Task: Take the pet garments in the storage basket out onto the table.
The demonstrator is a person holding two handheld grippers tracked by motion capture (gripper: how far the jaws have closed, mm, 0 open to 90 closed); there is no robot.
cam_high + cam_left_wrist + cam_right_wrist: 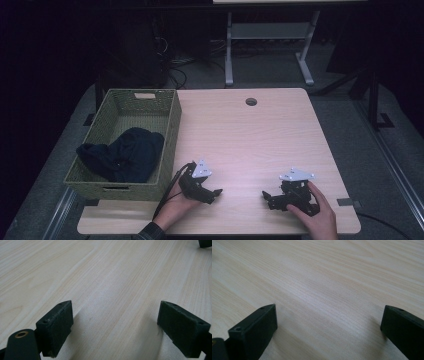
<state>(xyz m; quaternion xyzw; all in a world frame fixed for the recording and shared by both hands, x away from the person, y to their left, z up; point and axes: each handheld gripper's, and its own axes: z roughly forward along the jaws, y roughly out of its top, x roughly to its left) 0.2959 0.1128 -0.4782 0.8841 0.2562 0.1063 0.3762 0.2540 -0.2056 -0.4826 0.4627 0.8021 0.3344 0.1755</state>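
Cloth (127, 155) in basket (170, 130), its folds indistinct.

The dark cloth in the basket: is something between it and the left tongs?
Yes. The basket's right wall stands between the left tongs and the dark cloth. The tongs rest open on the table beside the basket, so they would probably have to go over the rim.

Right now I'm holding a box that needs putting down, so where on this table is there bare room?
The wooden table is bare from the wicker basket across to its right edge, and back to the cable hole. Crowded spots: the near edge, where the left tool and right tool rest open, and the basket, half filled by dark clothing.
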